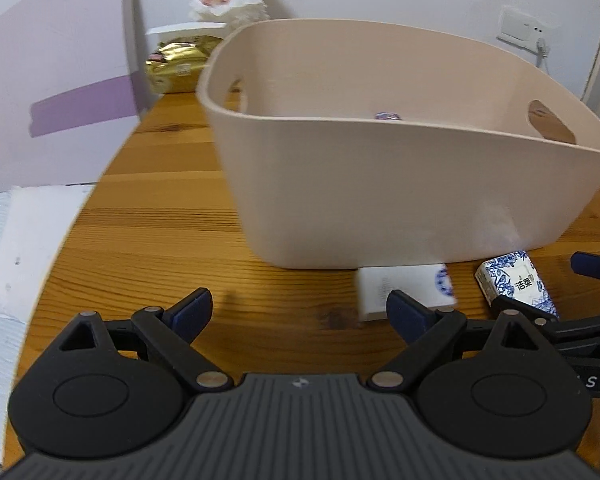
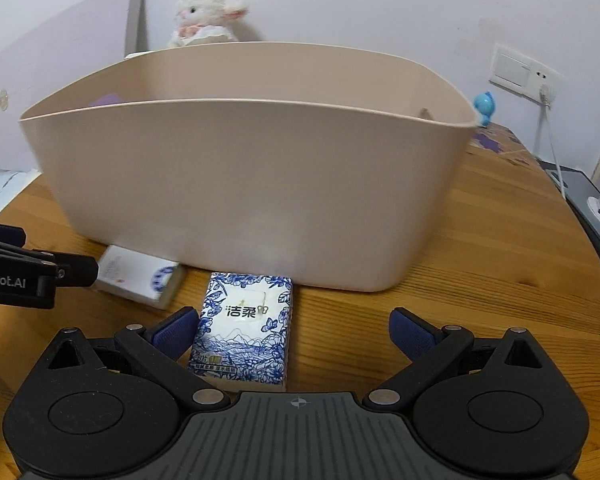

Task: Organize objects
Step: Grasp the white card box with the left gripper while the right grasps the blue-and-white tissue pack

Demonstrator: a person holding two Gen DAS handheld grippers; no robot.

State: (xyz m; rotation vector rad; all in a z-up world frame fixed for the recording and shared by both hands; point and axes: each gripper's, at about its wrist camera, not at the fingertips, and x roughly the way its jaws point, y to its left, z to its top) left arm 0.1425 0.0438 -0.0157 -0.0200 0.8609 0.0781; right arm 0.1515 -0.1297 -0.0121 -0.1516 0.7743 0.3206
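Blue-floral tissue pack [image 2: 244, 332] sits between spread right gripper [image 2: 292, 334] jaws; left gripper [image 1: 300, 314] spread, empty. Pickup step: centre, clamp, lift into beige plastic tub [image 2: 260, 184].

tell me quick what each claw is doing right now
Left claw: open, holding nothing.
Right claw: open, holding nothing; tissue pack lies between its fingers.

Left hand-held gripper [image 1: 300, 314] and right hand-held gripper [image 2: 292, 334], both spread wide, empty.
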